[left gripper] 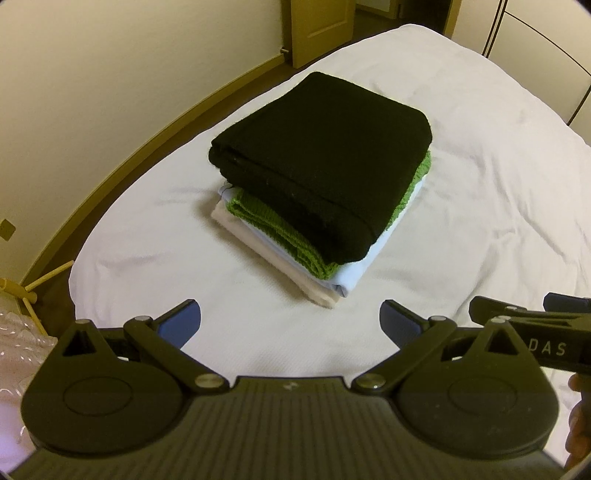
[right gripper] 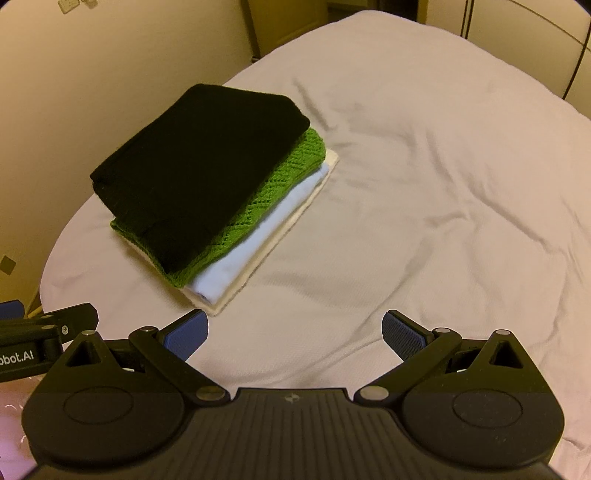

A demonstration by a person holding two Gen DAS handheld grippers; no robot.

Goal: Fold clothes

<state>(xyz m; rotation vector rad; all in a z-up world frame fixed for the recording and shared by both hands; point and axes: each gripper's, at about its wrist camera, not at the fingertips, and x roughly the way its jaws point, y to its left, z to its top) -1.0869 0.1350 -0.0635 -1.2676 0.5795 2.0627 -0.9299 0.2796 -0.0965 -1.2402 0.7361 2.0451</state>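
A stack of folded clothes lies on the white bed sheet (left gripper: pixel 480 184). On top is a black garment (left gripper: pixel 317 162) (right gripper: pixel 199 162), under it a green knit (left gripper: pixel 273 225) (right gripper: pixel 273 184), then a pale blue piece (left gripper: pixel 351 273) (right gripper: pixel 258 243) and a cream one (left gripper: pixel 258 251) (right gripper: pixel 236 291) at the bottom. My left gripper (left gripper: pixel 290 323) hovers open just short of the stack's near corner, holding nothing. My right gripper (right gripper: pixel 295 332) is open and empty too, to the right of the stack. Each gripper's side shows at the edge of the other's view.
The bed's left edge drops to a strip of floor along a beige wall (left gripper: pixel 92 74). A wooden door (left gripper: pixel 321 26) stands at the far end. Bubble wrap (left gripper: pixel 18 339) and a pale wooden stand (left gripper: pixel 29 291) sit at the lower left. Wrinkled bare sheet (right gripper: pixel 443 184) spreads right of the stack.
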